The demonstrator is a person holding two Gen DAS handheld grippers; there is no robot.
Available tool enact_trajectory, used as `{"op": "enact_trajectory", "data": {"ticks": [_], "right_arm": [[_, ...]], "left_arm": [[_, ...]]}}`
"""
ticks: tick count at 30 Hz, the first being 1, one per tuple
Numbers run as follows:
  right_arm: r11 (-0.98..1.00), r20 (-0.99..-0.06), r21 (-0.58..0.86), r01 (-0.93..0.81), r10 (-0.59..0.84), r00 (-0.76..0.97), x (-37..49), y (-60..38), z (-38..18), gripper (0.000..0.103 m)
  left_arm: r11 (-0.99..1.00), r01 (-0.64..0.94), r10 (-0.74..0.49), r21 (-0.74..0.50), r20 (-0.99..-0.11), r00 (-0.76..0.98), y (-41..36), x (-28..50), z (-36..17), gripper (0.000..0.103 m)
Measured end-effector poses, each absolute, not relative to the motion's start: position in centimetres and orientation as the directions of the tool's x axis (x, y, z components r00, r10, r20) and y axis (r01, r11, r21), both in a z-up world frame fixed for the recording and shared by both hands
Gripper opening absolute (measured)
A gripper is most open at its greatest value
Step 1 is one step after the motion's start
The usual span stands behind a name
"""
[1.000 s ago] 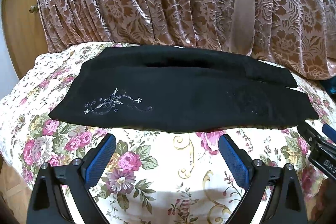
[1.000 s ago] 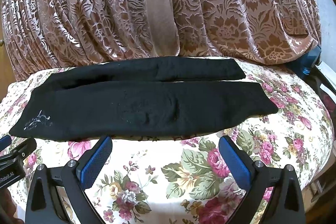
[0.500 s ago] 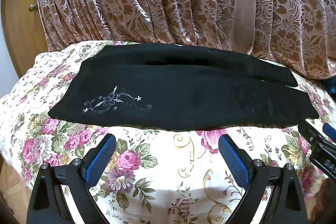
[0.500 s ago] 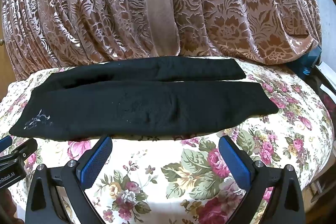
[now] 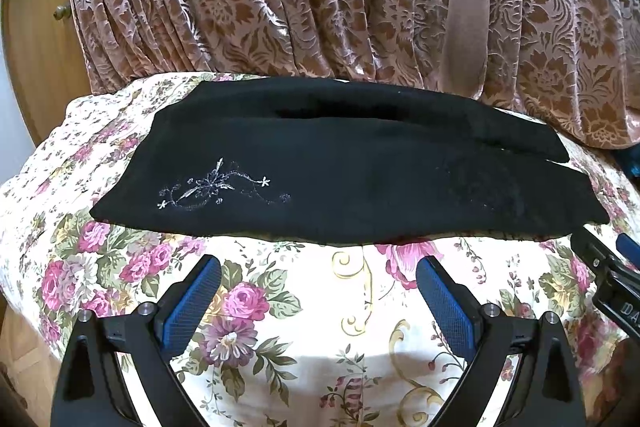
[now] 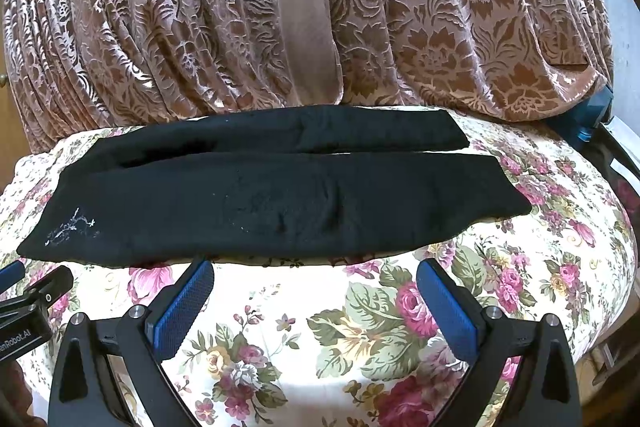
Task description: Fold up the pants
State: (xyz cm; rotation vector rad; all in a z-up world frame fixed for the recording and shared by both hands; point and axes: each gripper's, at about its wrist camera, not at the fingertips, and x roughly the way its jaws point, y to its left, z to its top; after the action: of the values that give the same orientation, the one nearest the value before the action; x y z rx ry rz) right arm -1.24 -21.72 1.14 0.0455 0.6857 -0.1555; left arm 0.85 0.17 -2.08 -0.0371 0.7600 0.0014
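Left claw (image 5: 318, 281) hung wide open, blue pads (image 5: 192, 301) spread far apart, nothing between them! It hovered over the floral cloth (image 5: 320, 339), just short of the near edge of the black pants (image 5: 340, 179), not touching them. Right claw (image 6: 314, 285) was the same story: spread wide, gripping nothing, poised just short of that same near hem, its blue pads (image 6: 448, 303) angled outward over pink roses and green leaves.

Out from the claws, the pants lay flat and lengthwise across the cloth-covered surface, both legs side by side, the far leg sitting a touch shorter than the near one. A pale embroidered flourish (image 5: 218, 187) showed on the near leg toward the left end; from the right wrist view that same stitching (image 6: 72, 227) sat at the far left end of the pants (image 6: 280, 203). Each claw peeked into the other's view: the right one at the right edge (image 5: 612, 279), the left one at the left edge (image 6: 28, 299).

Behind the pants, a brown-and-pink patterned curtain (image 6: 400, 7) hung in heavy folds down to the floral cloth (image 6: 360, 327).
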Motion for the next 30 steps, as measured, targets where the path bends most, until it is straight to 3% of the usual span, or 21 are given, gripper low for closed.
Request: {"op": "enact_trajectory", "data": {"ticks": [14,18,22,27,30], "right_arm": [[0.989,-0.614,0.012,0.148,-0.109,0.782,-1.1,-22.0,1.3,0.103],[0.989,-0.599,0.054,0.139,-0.079,0.797,-0.7,-22.9,1.3,0.103],[0.967,-0.585,0.123,0.222,-0.11,0.804,-0.8,-25.2,0.8,0.103],[0.941,-0.669,0.219,0.257,-0.047,0.742,0.2,-29.3,-0.6,0.102],[0.896,-0.674,0.353,0.271,0.042,0.738,0.3,-32.7,-1.7,0.09]], "left_arm": [[0.997,0.014,-0.068,-0.082,-0.708,0.703,0.6,1.6,-2.6,0.098],[0.963,0.071,-0.239,-0.259,-0.706,0.667,2.3,2.3,-3.7,0.098],[0.855,0.03,-0.395,-0.518,-0.613,0.684,5.9,2.4,-5.0,0.098],[0.783,-0.122,-0.378,-0.61,-0.622,0.685,10.1,3.7,-6.7,0.096],[0.763,-0.16,-0.336,-0.627,-0.595,0.73,12.4,3.8,-6.9,0.092]]}}
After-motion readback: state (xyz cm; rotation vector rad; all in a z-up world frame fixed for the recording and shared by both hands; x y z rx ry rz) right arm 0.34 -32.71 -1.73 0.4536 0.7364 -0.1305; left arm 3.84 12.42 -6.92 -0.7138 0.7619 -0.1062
